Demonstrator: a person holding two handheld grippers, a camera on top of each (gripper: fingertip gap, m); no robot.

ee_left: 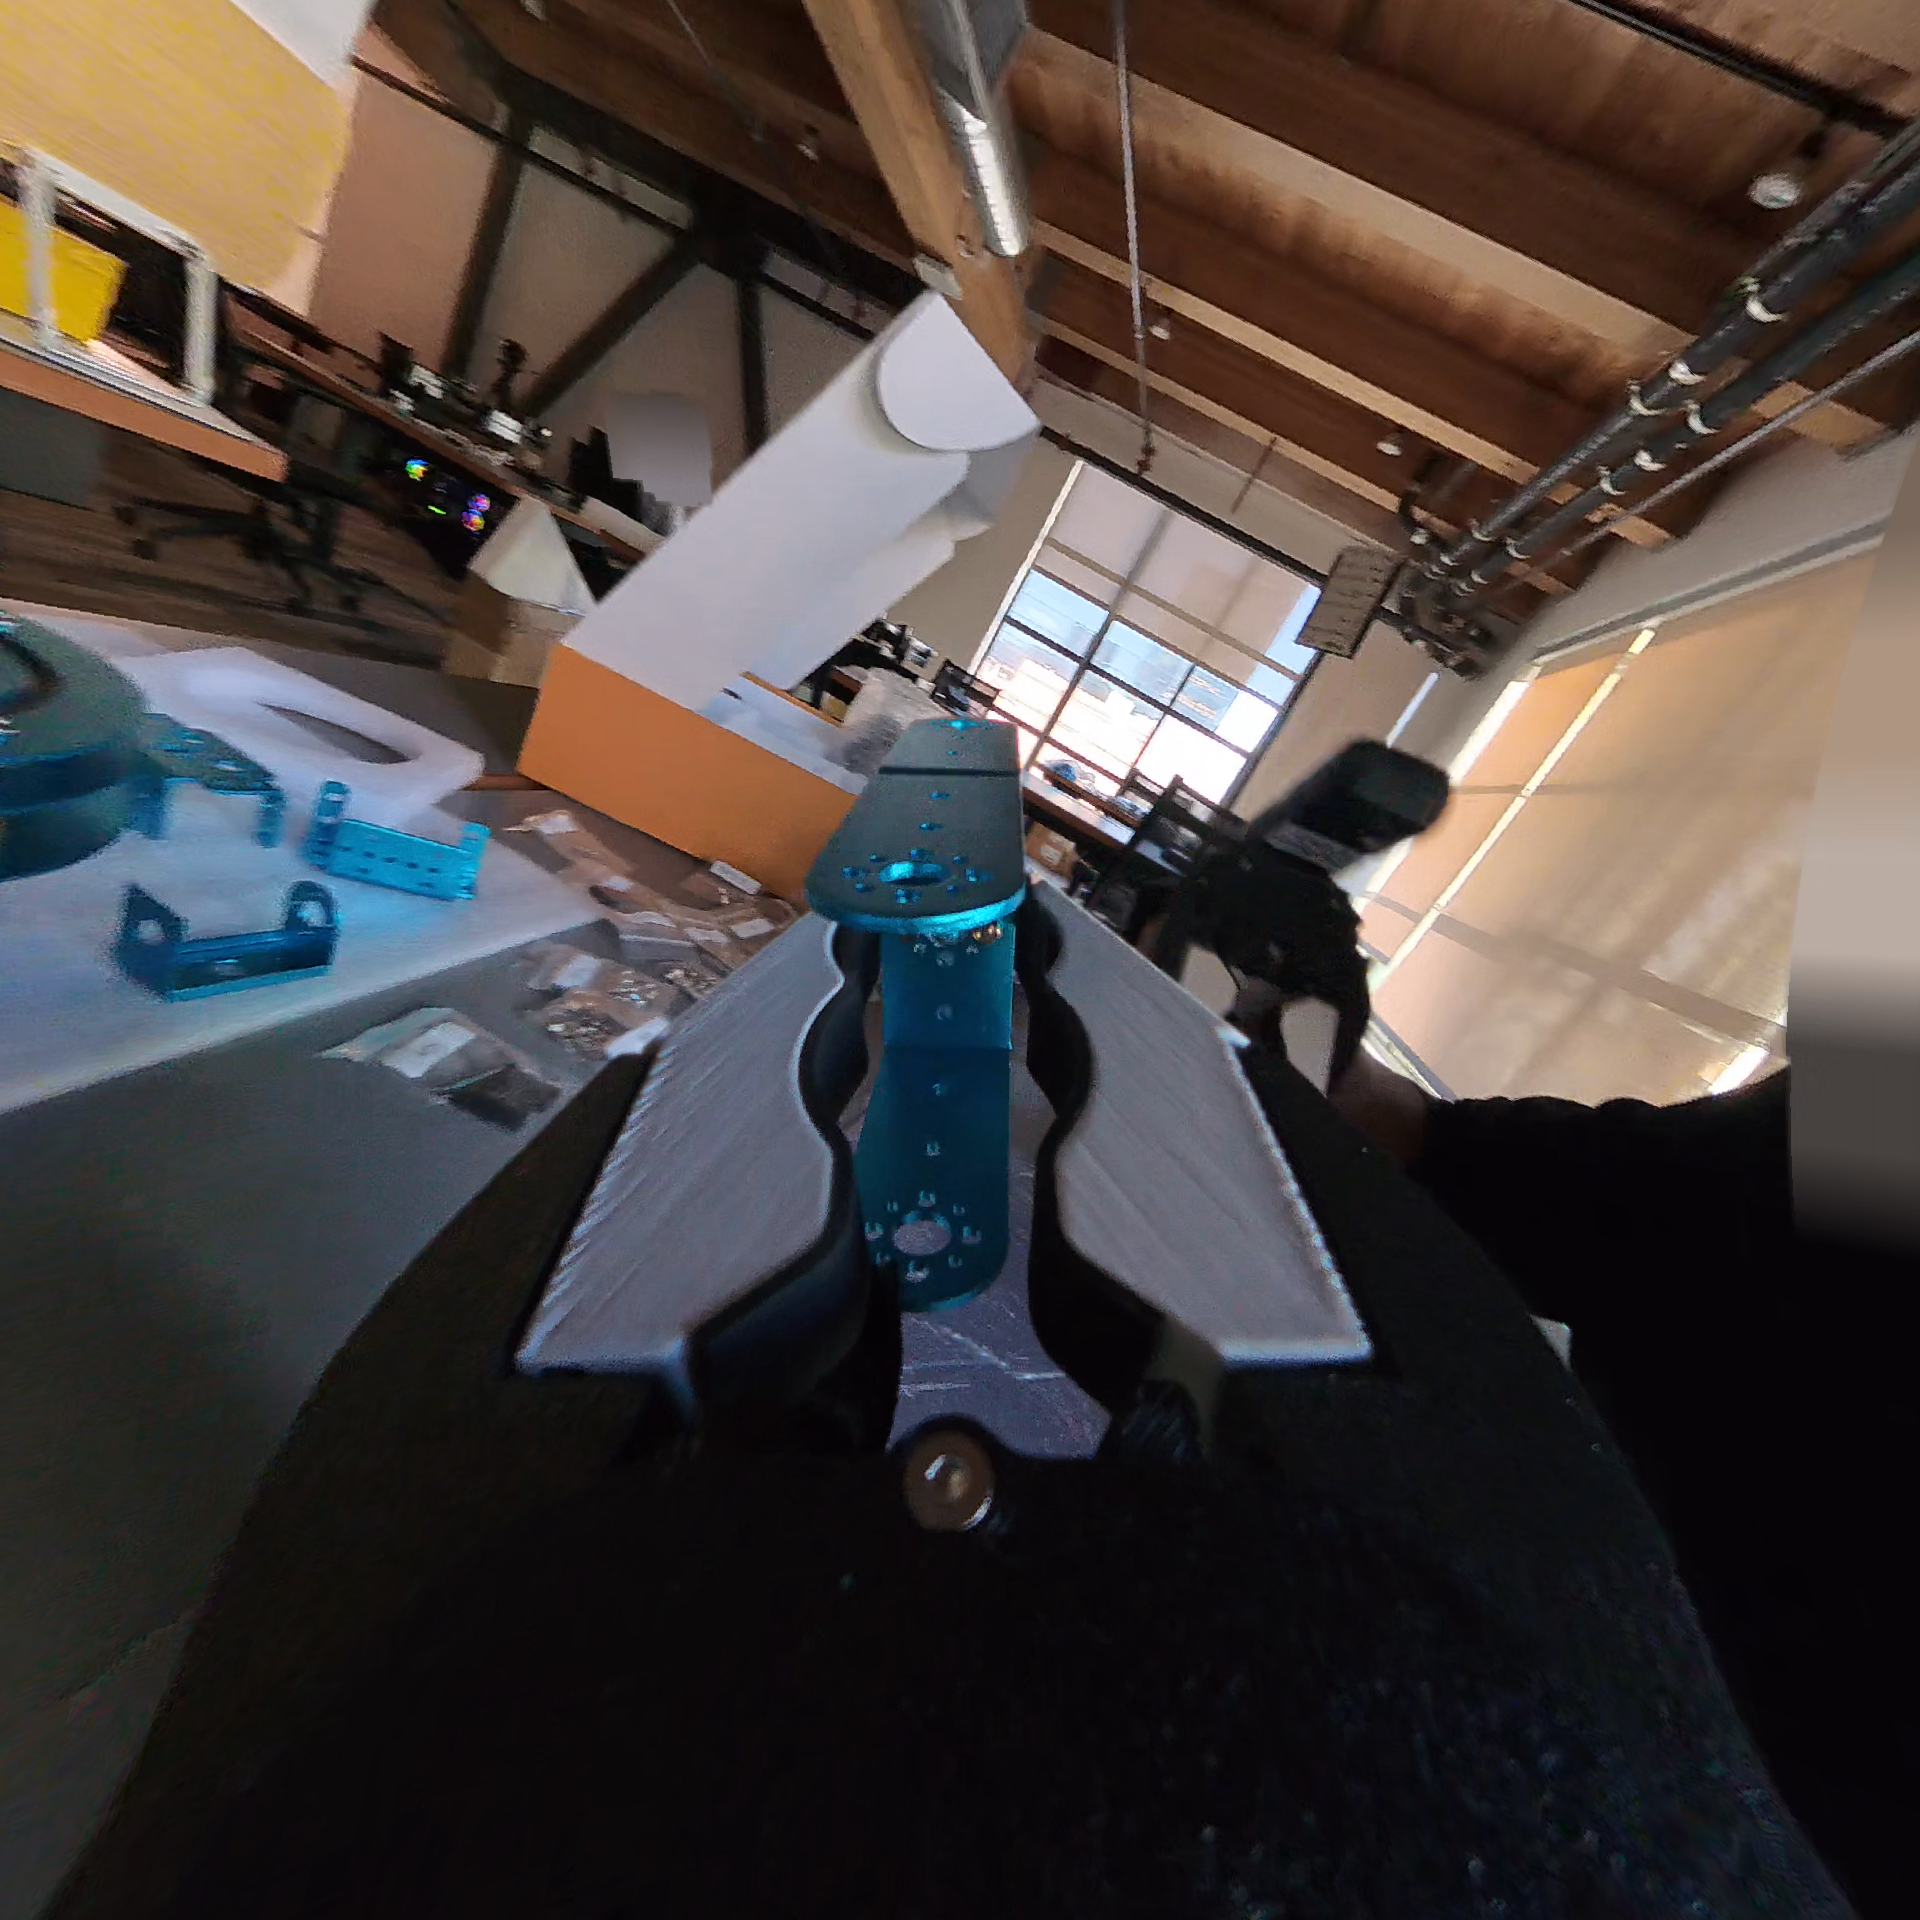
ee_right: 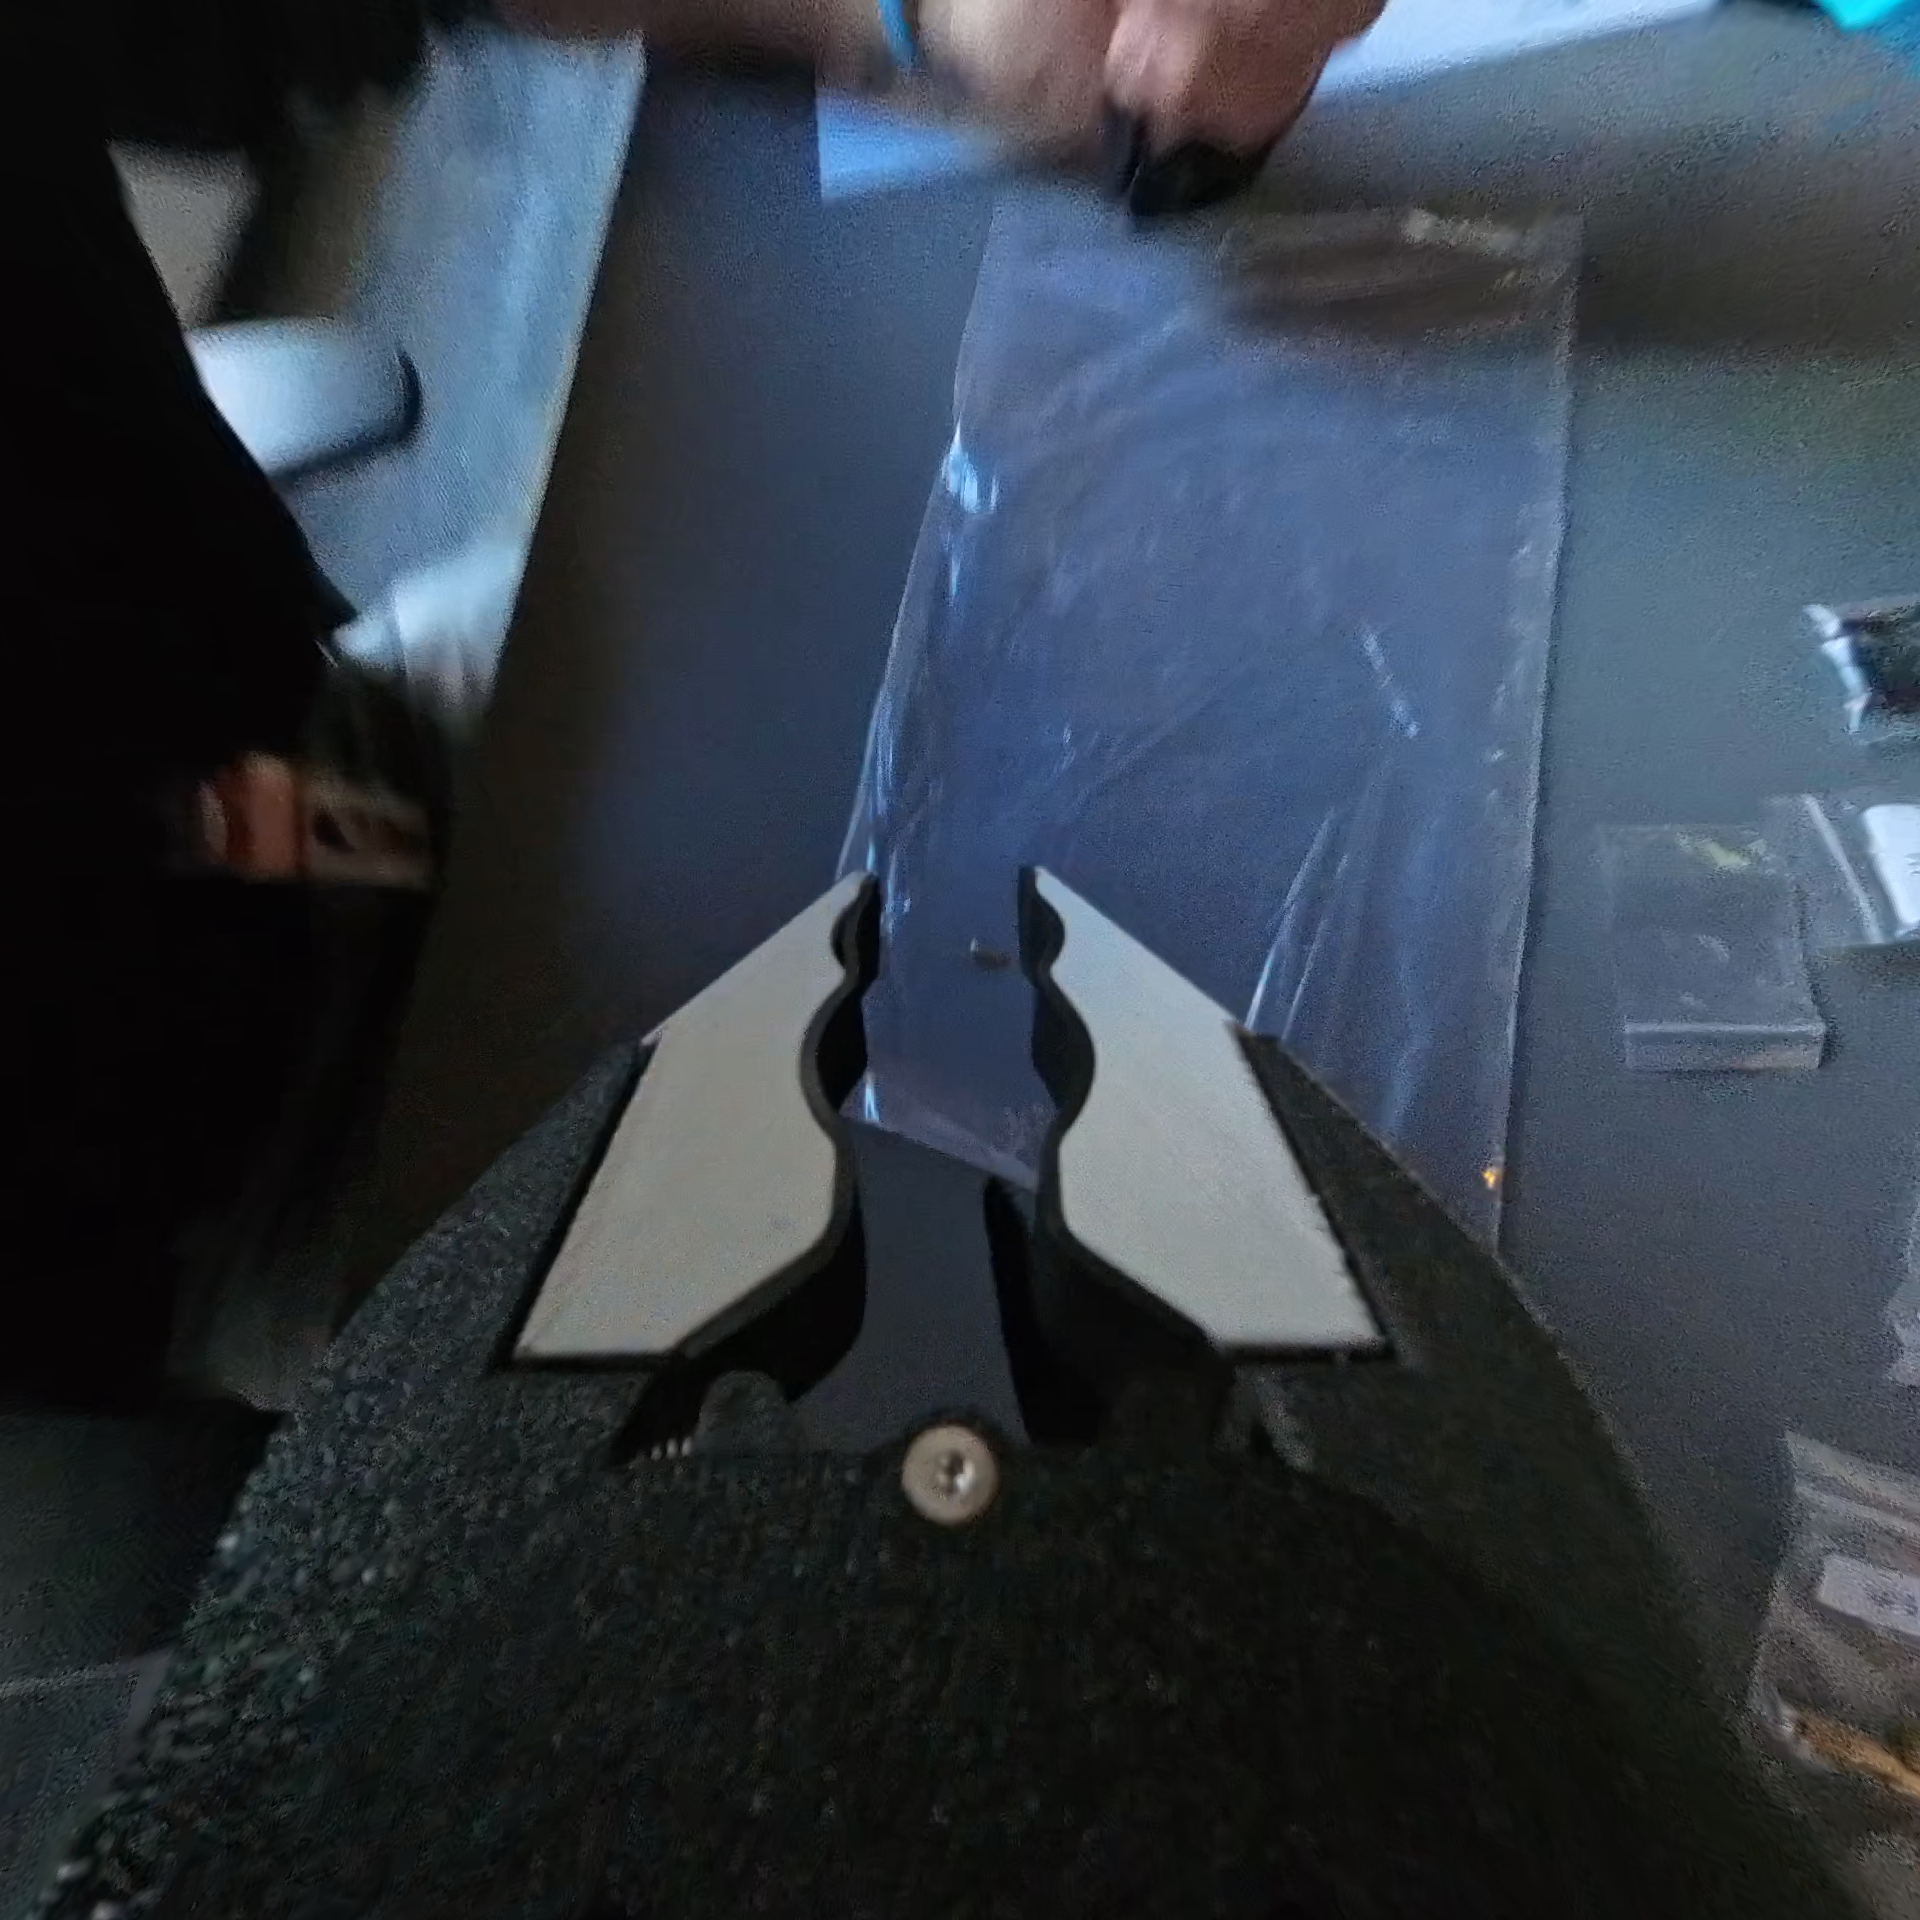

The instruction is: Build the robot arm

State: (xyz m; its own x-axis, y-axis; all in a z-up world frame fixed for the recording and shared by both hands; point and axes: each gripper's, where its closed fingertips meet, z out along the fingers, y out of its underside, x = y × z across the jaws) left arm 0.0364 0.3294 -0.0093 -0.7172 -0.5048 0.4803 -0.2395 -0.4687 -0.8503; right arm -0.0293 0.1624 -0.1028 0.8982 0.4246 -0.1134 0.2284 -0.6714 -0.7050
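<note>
Black textured housing fills the near part of both wrist views. From it the left gripper (ee_left: 940, 935) reaches forward with its grey-faced fingers (ee_left: 717, 1132) clenched on a blue anodised metal bracket (ee_left: 940, 1029). The bracket stands upright between the wavy black pads, and its drilled, flat top arm juts out past the fingertips. Beyond and to the left of that gripper lies a white foam sheet (ee_left: 62, 997) on the grey table (ee_left: 156, 1247). On the sheet are a straight perforated blue bracket (ee_left: 400, 847) and, nearer, a darker U-shaped bracket (ee_left: 223, 951). Small clear packets of hardware (ee_left: 623, 987) lie scattered just ahead of the left finger. An orange-sided box (ee_left: 675, 769) with its white lid raised stands farther ahead. To the right, a dark hand-held device (ee_left: 1340, 821) shows against the bright blinds, blurred.

The right gripper (ee_right: 951, 883) is released, its fingers apart with nothing between them. Its tips hover over the near edge of a clear plastic bag (ee_right: 1226, 582) lying flat on the table. At the bag's far end a person's hand (ee_right: 1195, 73) presses a black object onto it. To the right of the gripper sits a small dark flat packet (ee_right: 1704, 935).
</note>
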